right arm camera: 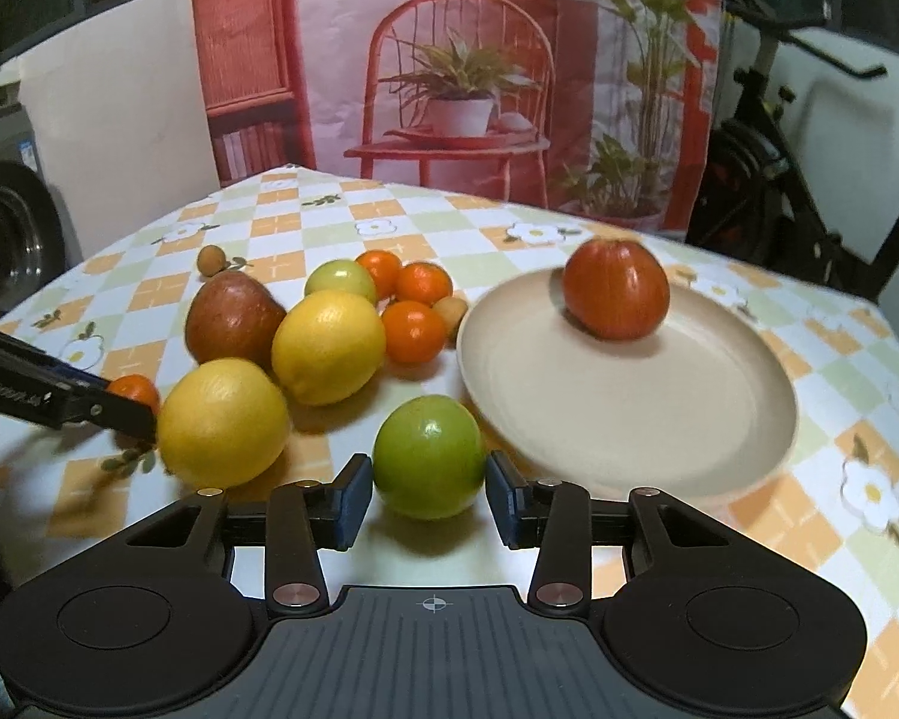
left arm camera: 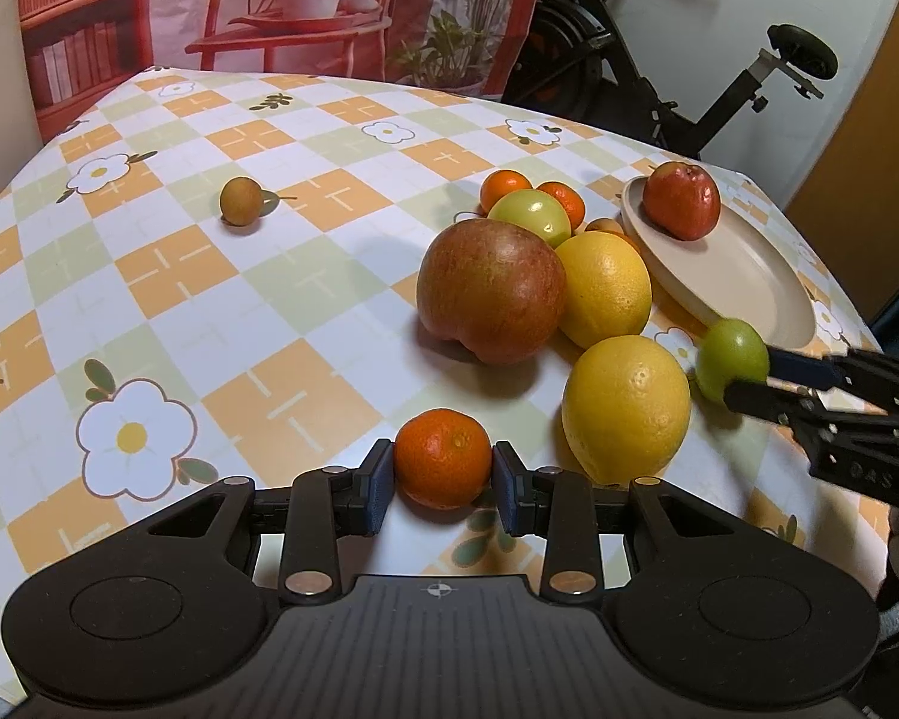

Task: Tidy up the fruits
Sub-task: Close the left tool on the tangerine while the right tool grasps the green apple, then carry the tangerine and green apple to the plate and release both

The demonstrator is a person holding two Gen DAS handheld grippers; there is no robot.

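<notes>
The left gripper (left arm camera: 443, 473) clamps a tangerine (left arm camera: 443, 458), both blue pads pressed to its sides, near the table's front. The right gripper (right arm camera: 428, 479) has a green fruit (right arm camera: 428, 455) between its fingers; the left pad touches it, the right pad seems just off it, so whether it grips I cannot tell. That fruit sits just before the plate's (right arm camera: 689, 449) near rim.

The plate lies on the right of the checked tablecloth (left arm camera: 168, 275), close to the table's right edge. A red apple (right arm camera: 616, 289) rests on its far side, and the rest of the dish is bare.

Left of the plate the fruit crowds together: two lemons (right arm camera: 222, 422), one behind the other and touching, a big russet apple (right arm camera: 234, 317) beside them, a pale green fruit (right arm camera: 340, 278) behind, three more tangerines (right arm camera: 412, 331) and a small brown fruit (right arm camera: 452, 311) against the plate's left rim. The near lemon stands between the two grippers, close to each.

A second small brown fruit (left arm camera: 241, 201) sits alone, well apart, toward the far left. The left half of the cloth around it is open, right out to the far edge, where a printed backdrop (left arm camera: 305, 6) hangs. An exercise bike (left arm camera: 659, 72) stands beyond the far right corner.
</notes>
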